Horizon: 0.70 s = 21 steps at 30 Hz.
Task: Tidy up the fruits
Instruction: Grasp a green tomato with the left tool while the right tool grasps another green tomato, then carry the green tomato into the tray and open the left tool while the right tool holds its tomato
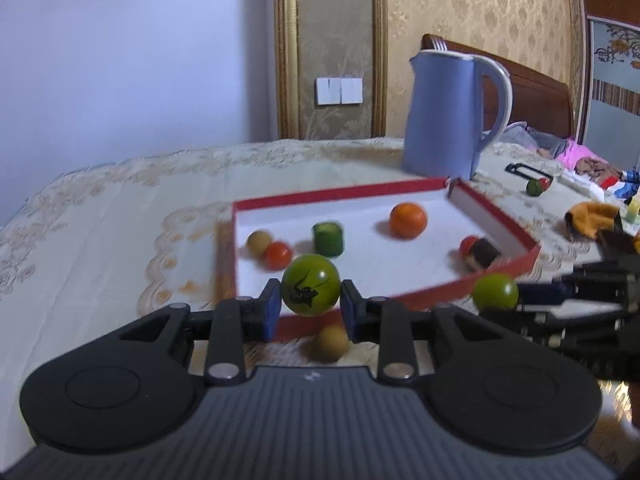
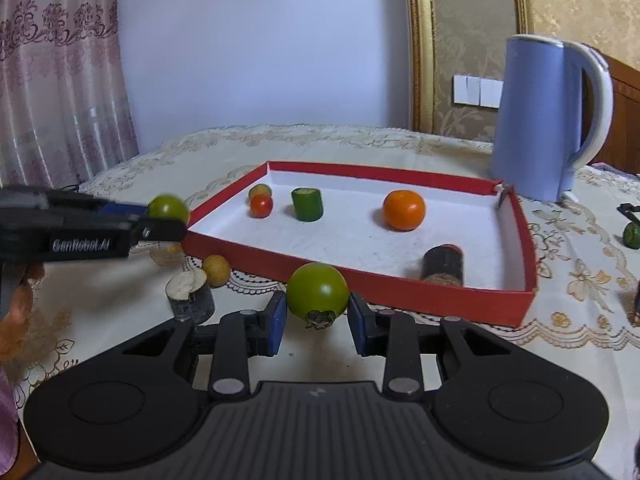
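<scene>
A red-rimmed white tray [image 1: 496, 264] [image 2: 528, 240] lies on the tablecloth. It holds an orange [image 1: 408, 220] [image 2: 403, 210], a cucumber piece [image 1: 329, 239] [image 2: 307, 204], a red tomato [image 1: 277, 255] [image 2: 261, 205], a tan fruit [image 1: 259, 242] [image 2: 260, 190] and a dark cylinder [image 1: 482, 255] [image 2: 443, 265]. My left gripper [image 1: 310, 307] [image 2: 160, 220] is shut on a green tomato [image 1: 311, 290] [image 2: 168, 208] just before the tray's near rim. My right gripper [image 2: 317, 318] [image 1: 520, 296] is shut on another green tomato [image 2: 317, 295] [image 1: 495, 292] near the front rim.
A blue kettle [image 1: 448, 112] [image 2: 544, 120] stands behind the tray. A tan fruit [image 1: 331, 343] [image 2: 216, 270] and a dark cut piece [image 2: 190, 296] lie on the cloth in front of the tray. A small green fruit [image 1: 534, 187] [image 2: 632, 235] lies to the right.
</scene>
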Tool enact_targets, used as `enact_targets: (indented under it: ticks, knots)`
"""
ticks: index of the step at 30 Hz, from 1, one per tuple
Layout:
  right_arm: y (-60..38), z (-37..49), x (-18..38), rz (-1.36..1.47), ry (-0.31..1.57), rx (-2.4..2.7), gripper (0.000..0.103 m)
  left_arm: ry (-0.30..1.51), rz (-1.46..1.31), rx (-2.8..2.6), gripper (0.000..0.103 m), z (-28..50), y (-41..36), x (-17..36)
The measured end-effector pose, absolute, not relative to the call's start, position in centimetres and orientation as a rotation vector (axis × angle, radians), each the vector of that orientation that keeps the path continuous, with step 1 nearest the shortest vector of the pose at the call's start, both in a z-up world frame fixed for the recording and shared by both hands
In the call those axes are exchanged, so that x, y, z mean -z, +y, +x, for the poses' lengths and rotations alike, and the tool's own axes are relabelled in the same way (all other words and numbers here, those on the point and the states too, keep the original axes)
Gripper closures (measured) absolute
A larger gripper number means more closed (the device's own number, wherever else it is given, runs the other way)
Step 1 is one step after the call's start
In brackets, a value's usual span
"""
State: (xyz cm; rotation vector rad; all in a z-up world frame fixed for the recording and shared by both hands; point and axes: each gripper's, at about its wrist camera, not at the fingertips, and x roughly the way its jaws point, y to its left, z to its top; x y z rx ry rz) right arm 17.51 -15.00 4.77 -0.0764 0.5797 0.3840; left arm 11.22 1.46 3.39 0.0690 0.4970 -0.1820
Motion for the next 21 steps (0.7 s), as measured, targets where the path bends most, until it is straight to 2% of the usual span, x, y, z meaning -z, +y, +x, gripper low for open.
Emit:
enact_targets:
  ticks: [21]
  knots:
    - [-18.9,16.9,-5.7,-0.028,0.536,-0.294,0.071,0.578,0.143,0.116,0.074,19.8,-5.4,-2.9]
